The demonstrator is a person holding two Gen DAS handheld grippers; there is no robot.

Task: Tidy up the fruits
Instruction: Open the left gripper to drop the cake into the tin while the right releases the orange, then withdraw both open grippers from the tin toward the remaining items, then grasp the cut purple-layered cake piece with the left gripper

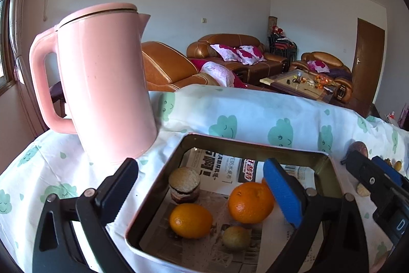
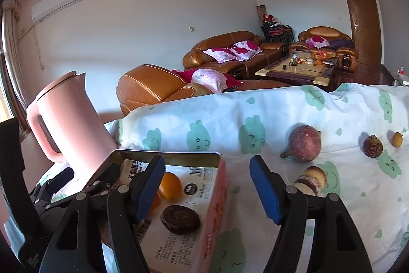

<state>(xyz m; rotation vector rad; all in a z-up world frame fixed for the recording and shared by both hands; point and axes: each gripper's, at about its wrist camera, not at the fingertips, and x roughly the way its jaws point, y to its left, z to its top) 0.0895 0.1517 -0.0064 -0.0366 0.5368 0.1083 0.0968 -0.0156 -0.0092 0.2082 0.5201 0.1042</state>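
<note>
A metal tin lined with newspaper holds two oranges, a small yellowish fruit and a round layered cake. My left gripper hangs open over the tin with nothing between its fingers. In the right wrist view my right gripper is open astride the tin's pink right wall, gripping nothing. A dark round piece and an orange lie inside. On the cloth lie a purple passion fruit, a small cake, a dark scaly fruit and a tiny yellow fruit.
A tall pink kettle stands just left of the tin, close to my left gripper's left finger. The table wears a white cloth with green clouds, bunched up along the far side. Brown sofas and a low table stand beyond.
</note>
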